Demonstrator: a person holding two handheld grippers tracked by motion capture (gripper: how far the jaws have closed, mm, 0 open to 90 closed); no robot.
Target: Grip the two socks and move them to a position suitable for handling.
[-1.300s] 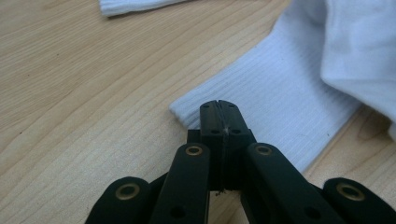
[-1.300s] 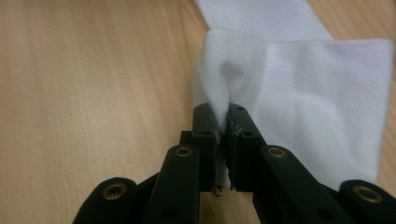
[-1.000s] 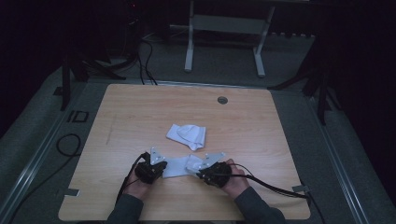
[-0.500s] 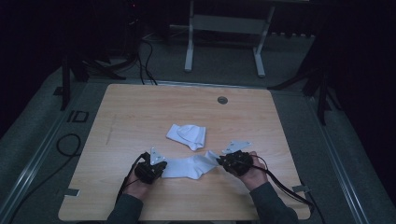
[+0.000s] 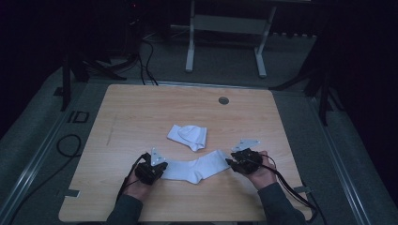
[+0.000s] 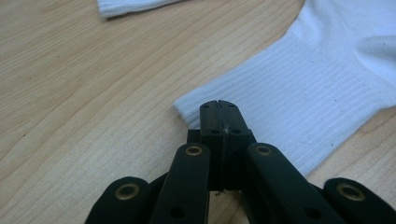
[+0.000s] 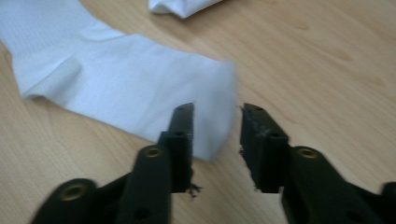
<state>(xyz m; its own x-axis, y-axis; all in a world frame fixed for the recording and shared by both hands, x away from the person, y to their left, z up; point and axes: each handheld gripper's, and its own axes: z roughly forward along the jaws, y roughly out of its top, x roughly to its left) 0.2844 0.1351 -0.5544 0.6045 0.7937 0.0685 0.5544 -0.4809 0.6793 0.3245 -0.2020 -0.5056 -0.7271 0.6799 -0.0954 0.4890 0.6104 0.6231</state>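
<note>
Dim room beyond, with pale metal frame legs (image 5: 224, 42) and dark cables on grey floor; at centre, a light wood-grain laminate worktop (image 5: 141, 117), rounded at the corners, with a small round grommet (image 5: 224, 100) near its far edge.

Stretched flat across the near part of the worktop: a white ribbed cotton sock (image 5: 195, 168), long axis running from one gripper to the other, bent at the heel. Laid out full length, apparently so as to be smoothed before folding or pairing. Cuff end seen in the left gripper view (image 6: 289, 116) as fine parallel knit ribs, soft and matte; toe end seen in the right gripper view (image 7: 140, 93) as smoother, flatter knit with a rounded edge.

Left gripper (image 5: 151, 169), held low at the cuff: jaws closed tight, clamped on the very edge of the ribbed cuff, seemingly as an anchor against the pull. Right gripper (image 5: 233, 162), at the toe end: jaws parted and just lately widening, toe fabric lying between and below them but not pressed by either pad (image 7: 182, 128); judged a release after the stretch. Slight motion blur on the toe.

Farther back, well apart from both grippers: a second white sock, folded into a loose bundle (image 5: 187, 136), likely the mate, set aside out of the working zone.
</note>
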